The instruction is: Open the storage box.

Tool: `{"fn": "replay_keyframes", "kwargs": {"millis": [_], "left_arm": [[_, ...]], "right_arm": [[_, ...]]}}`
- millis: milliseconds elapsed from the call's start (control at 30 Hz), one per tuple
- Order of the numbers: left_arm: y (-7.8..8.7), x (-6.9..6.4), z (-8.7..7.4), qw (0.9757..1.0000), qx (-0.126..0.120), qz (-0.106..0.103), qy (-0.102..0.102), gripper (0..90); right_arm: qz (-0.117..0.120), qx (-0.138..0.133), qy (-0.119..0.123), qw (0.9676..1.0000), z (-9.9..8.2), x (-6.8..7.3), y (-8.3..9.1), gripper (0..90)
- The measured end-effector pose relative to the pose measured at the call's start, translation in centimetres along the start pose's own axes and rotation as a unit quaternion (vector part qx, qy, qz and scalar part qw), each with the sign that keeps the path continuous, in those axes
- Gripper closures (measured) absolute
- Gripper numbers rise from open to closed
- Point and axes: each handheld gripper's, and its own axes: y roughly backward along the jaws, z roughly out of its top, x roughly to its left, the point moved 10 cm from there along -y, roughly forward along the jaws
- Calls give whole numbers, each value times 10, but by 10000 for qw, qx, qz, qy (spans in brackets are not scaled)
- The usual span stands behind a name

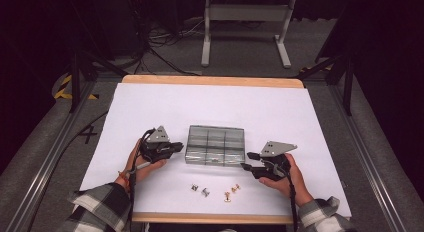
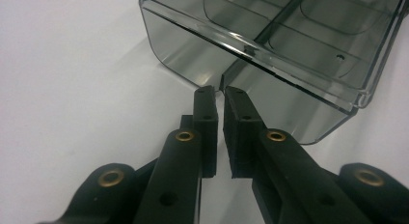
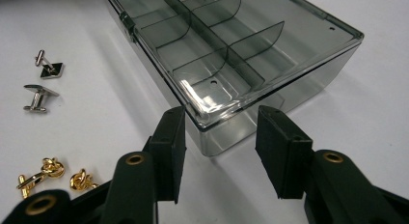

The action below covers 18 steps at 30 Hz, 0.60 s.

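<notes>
A clear smoky plastic box (image 1: 215, 144) with divided compartments and a closed lid lies mid-table. My left gripper (image 1: 180, 148) is at its left side. In the left gripper view its jaws (image 2: 220, 91) stand almost together with nothing between them, the tips right at the box wall (image 2: 289, 35) by a seam. My right gripper (image 1: 247, 161) is at the box's near right corner. It is open (image 3: 220, 113), with the box corner (image 3: 231, 45) just beyond the tips and the pads clear of it.
Two silver cufflinks (image 1: 194, 188) (image 3: 50, 68) and two gold knot cufflinks (image 1: 227, 196) (image 3: 46, 168) lie on the white sheet (image 1: 165, 107) in front of the box, between my hands. The table's wooden front edge (image 1: 210, 218) runs close behind them.
</notes>
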Motion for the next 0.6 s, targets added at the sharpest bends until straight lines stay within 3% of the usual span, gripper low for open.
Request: {"fn": "replay_keyframes", "kwargs": {"millis": [167,333,600], "left_arm": [[-4,-8,0,9998,58,-193,-71,855],[-1,-13,1,9996,99,-199,-185,900],[3,-18,-1,9994,26,-331,-139,900]], "right_arm": [[67,-37,10,10000,2,1,-2,584],[69,-85,47,9999,7,2,-2,594],[149,-76,54,9998,6,1,-2,598]]}}
